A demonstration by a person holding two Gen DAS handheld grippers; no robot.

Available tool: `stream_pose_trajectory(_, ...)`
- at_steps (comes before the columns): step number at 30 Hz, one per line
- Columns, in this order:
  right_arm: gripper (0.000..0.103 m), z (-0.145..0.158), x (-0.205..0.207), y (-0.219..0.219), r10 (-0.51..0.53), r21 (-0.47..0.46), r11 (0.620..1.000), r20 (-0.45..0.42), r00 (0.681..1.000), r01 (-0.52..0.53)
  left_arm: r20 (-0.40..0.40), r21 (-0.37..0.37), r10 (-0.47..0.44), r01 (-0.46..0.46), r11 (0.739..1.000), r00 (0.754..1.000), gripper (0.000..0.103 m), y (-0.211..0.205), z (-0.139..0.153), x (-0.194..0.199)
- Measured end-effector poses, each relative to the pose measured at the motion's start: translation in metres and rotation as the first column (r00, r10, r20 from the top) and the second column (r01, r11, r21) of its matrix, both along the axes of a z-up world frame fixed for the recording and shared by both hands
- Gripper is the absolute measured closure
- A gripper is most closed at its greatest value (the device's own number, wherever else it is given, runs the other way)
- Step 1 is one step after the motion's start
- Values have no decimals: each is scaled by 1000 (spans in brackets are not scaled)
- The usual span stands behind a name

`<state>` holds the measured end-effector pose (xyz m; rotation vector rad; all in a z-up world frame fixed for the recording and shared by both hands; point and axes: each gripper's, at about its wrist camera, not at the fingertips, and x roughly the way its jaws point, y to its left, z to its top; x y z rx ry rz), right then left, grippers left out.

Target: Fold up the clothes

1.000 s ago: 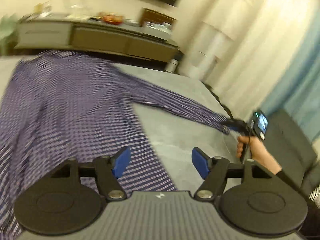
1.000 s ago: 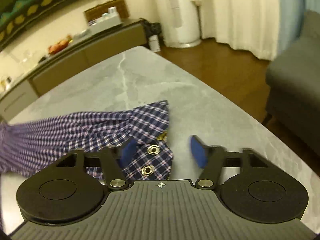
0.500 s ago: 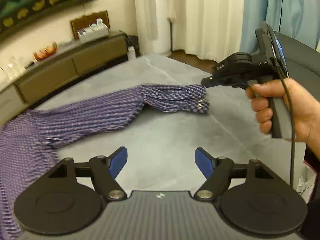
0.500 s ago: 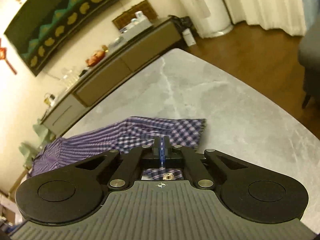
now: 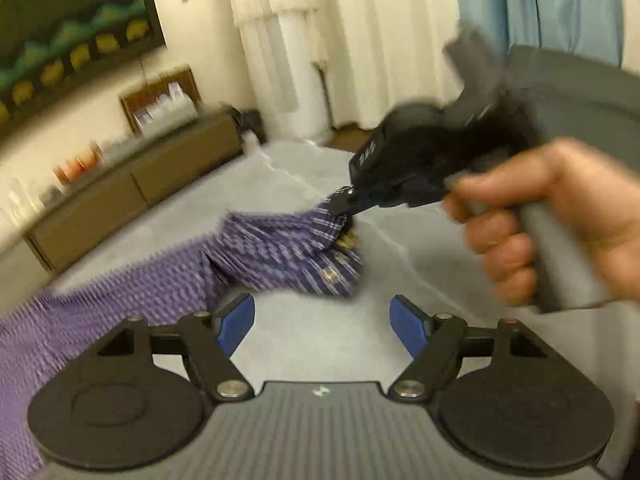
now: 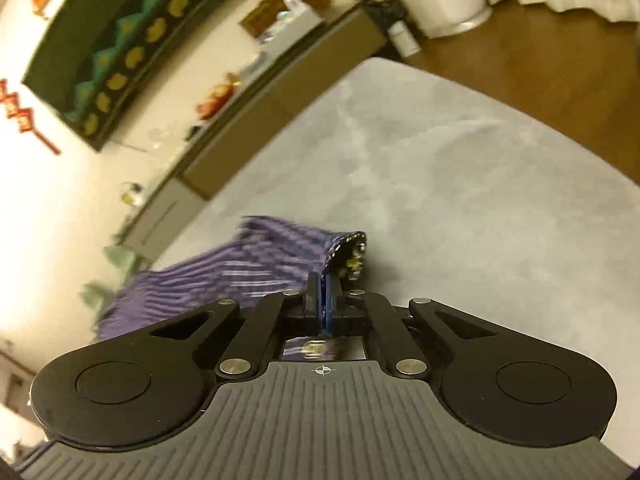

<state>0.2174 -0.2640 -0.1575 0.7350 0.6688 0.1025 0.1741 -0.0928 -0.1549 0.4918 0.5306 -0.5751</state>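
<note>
A purple checked shirt (image 5: 120,300) lies on the grey table (image 5: 320,344), one sleeve stretched toward me. In the left wrist view my right gripper (image 5: 346,202), held by a hand (image 5: 560,216), is shut on the sleeve cuff (image 5: 296,256) and holds it lifted off the table. The right wrist view shows the blue pads pressed together on the cuff (image 6: 348,252), with snap buttons hanging beside them and the right gripper (image 6: 325,292) shut. My left gripper (image 5: 322,322) stands open just short of the cuff, with nothing between its fingers.
A long low sideboard (image 5: 132,192) with small items on top runs along the far wall under a dark painting (image 5: 72,40). White curtains (image 5: 360,40) and a grey sofa (image 5: 580,92) stand to the right. Wooden floor (image 6: 520,40) lies beyond the table's rounded edge.
My right gripper closed on the cuff and lifted it. My left gripper swung from over the shirt body to just in front of the cuff, and stayed open.
</note>
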Motion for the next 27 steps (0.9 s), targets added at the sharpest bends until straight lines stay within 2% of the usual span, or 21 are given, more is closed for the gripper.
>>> stream_pose_trajectory(4,102,21,-8,14,54,29,998,35,998,-55,29,-2,-19,20,1000,999,27,-15,-9,5)
stream_pose_trajectory(7,102,33,-14,23,96,52,994,41,995,-98,88,24,-29,27,999,996,27,-34,-13,7)
stream_pose_trajectory(11,102,52,-25,31,146,48,988,72,987,-149,225,128,-31,2,992,974,27,-58,-27,5)
stream_pose_trajectory(15,102,64,-30,34,177,13,984,85,981,-178,298,110,-30,-3,994,954,27,-64,-31,1)
stream_pose_trajectory(17,102,65,-31,32,195,3,981,75,978,-196,307,161,-58,8,987,950,36,-69,-35,2)
stream_pose_trajectory(18,102,66,-31,29,208,6,978,76,975,-209,304,168,-81,30,985,949,51,-68,-36,2)
stream_pose_trajectory(19,101,66,-32,24,227,25,973,83,970,-230,293,168,-101,53,984,951,73,-67,-36,3)
stream_pose_trajectory(21,92,65,-35,19,269,47,961,100,958,-274,220,149,-127,95,984,967,96,-62,-36,10)
stream_pose_trajectory(23,90,64,-37,19,306,61,948,111,946,-314,179,122,-127,106,987,976,98,-56,-36,13)
stream_pose_trajectory(25,62,64,-39,19,315,65,944,125,941,-324,169,110,-120,102,989,978,98,-52,-38,16)
stream_pose_trajectory(26,39,65,-41,17,291,46,953,133,947,-299,163,101,-114,99,990,980,98,-49,-39,16)
stream_pose_trajectory(27,34,67,-43,14,253,20,966,141,957,-259,157,91,-112,98,991,981,98,-47,-39,15)
